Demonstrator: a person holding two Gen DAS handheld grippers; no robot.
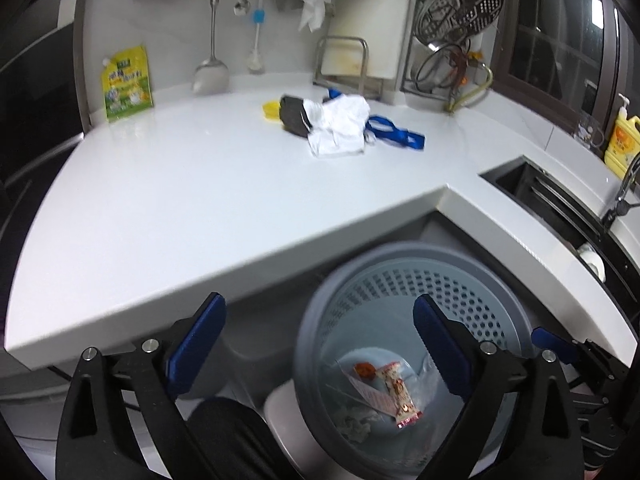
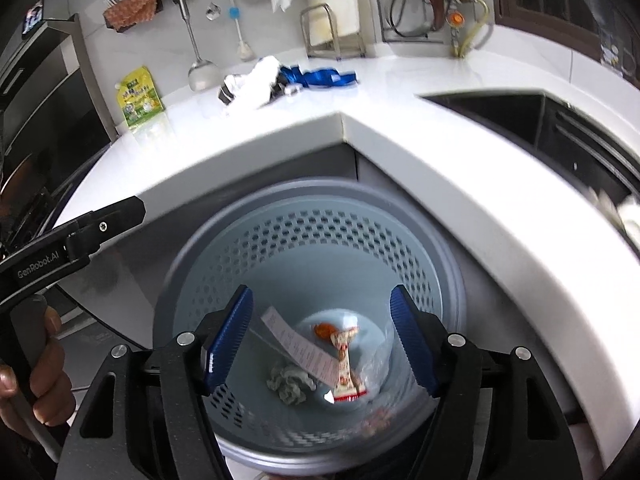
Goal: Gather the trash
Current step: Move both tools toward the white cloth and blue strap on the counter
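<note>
A grey perforated trash basket (image 1: pixel 404 276) (image 2: pixel 312 232) stands on the floor below the white counter corner. Inside lie a snack wrapper (image 1: pixel 402 394) (image 2: pixel 347 364), a paper receipt (image 2: pixel 300 344), a crumpled tissue (image 2: pixel 290 384) and an orange scrap (image 2: pixel 325 330). My left gripper (image 1: pixel 320 344) is open and empty, over the basket's left rim. My right gripper (image 2: pixel 322 340) is open and empty, right above the basket's mouth. On the counter lies a pile of white crumpled paper with a dark wrapper (image 1: pixel 332 120) (image 2: pixel 252 84) and a blue strap (image 1: pixel 394 132) (image 2: pixel 320 76).
A yellow-green pouch (image 1: pixel 126 82) (image 2: pixel 140 96) leans on the back wall. Utensils hang on a rail, a dish rack (image 1: pixel 452 40) stands at the back right. A sink (image 1: pixel 560 208) (image 2: pixel 540 128) is at the right, with a yellow soap bottle (image 1: pixel 620 140).
</note>
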